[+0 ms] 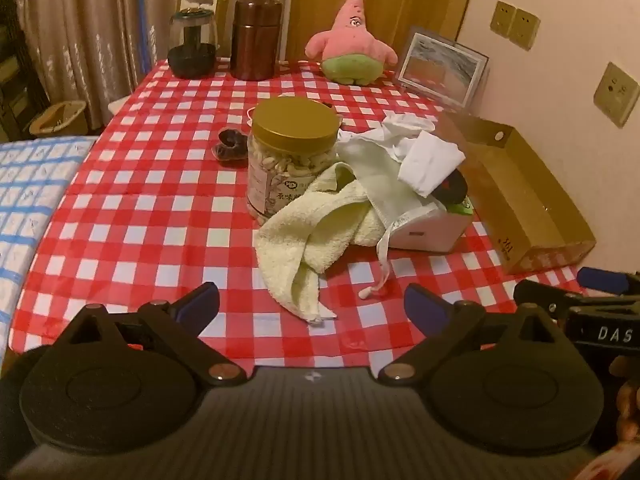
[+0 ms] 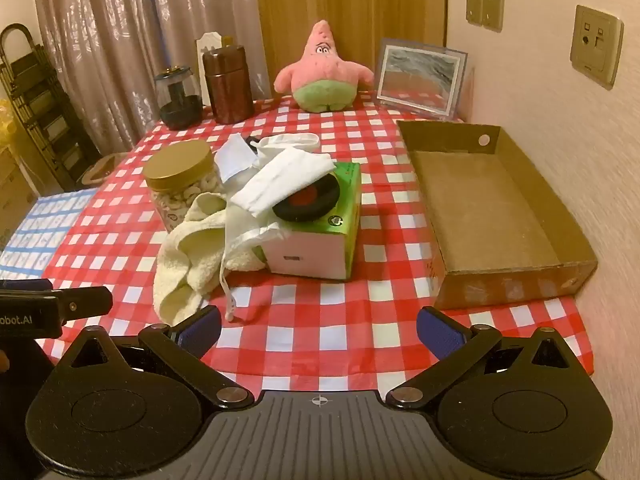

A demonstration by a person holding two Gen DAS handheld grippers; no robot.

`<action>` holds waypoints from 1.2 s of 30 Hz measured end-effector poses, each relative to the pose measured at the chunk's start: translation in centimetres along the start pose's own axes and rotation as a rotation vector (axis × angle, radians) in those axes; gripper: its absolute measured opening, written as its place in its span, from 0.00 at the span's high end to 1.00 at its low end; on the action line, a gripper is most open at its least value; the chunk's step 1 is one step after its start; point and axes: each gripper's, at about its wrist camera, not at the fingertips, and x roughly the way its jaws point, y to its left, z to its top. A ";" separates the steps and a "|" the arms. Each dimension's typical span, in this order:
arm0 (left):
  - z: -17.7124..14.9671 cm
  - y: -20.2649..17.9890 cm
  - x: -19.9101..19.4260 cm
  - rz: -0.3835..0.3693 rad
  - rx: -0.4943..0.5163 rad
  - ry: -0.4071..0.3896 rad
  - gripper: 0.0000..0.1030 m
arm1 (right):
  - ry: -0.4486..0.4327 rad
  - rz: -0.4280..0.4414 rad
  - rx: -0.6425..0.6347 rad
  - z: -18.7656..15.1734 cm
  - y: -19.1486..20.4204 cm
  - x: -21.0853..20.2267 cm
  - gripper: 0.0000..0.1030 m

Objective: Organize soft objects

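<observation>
**Checkered table, both grippers empty**

Red-checked tablecloth (image 2: 320, 344) under both tools. Left gripper (image 1: 312, 306) and right gripper (image 2: 319, 326) spread wide, holding nothing. Yellow towel (image 1: 304, 240) just ahead, leaning on snack jar (image 1: 292, 160). White cloths (image 2: 280, 184) draped over green box (image 2: 320, 236). Cardboard tray (image 2: 500, 216) at right, pink plush (image 2: 322, 72) far back.

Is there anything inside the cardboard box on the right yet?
No, the right wrist view shows the cardboard box with only its bare brown floor, and the towel lies outside it on the tablecloth.
</observation>
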 end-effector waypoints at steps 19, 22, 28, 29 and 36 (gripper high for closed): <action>0.0 0.1 -0.5 -0.014 0.018 -0.013 0.05 | -0.013 -0.006 0.005 0.3 0.0 -0.5 0.00; 0.0 0.0 -0.5 -0.013 0.022 -0.014 0.05 | -0.015 -0.006 0.005 0.2 0.0 -0.4 0.00; 0.3 0.0 -0.8 -0.018 0.015 -0.014 0.05 | -0.017 -0.006 -0.003 0.4 0.0 -0.7 0.00; 0.2 0.0 -0.8 -0.017 0.015 -0.014 0.05 | -0.017 -0.007 -0.003 0.4 0.0 -0.6 0.00; 0.2 0.0 -0.7 -0.020 0.013 -0.012 0.05 | -0.018 -0.007 -0.002 0.5 -0.1 -0.6 0.00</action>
